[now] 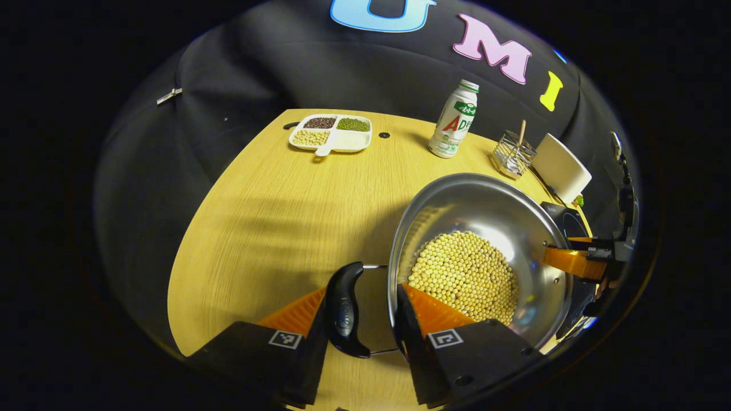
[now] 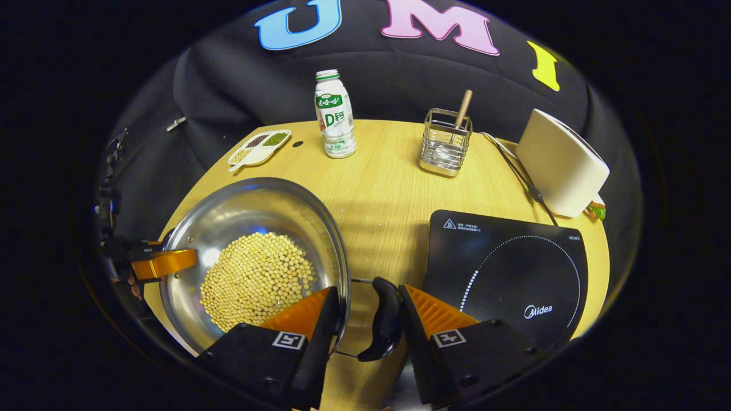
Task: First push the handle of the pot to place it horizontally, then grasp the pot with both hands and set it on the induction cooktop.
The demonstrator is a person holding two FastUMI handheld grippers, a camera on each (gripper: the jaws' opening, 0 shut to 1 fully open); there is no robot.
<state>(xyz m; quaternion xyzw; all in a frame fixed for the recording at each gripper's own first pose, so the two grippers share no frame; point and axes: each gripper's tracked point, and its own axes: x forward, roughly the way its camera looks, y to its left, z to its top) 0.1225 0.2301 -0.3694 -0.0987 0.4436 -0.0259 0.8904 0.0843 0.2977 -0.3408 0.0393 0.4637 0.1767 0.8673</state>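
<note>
The steel pot [image 1: 485, 228] of soybeans [image 1: 465, 274] is gripped at both handles by clenched jaws; the induction cooktop [image 2: 508, 274] is seen whole from the right gripper view.

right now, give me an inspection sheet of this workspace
surface: wooden table, bare in the middle.
job's things: steel pot of yellow beans sits on the table, left of the black cooktop, not on it.
clutter: divided dish of mixed beans, bottle, wire holder with a wooden stick, white appliance at the back.
grippers: left gripper straddles one black handle and the pot wall; right gripper straddles the other handle likewise; full pinch unclear.
cables: a cord runs along the table by the white appliance.
surroundings: black cloth wall.
</note>
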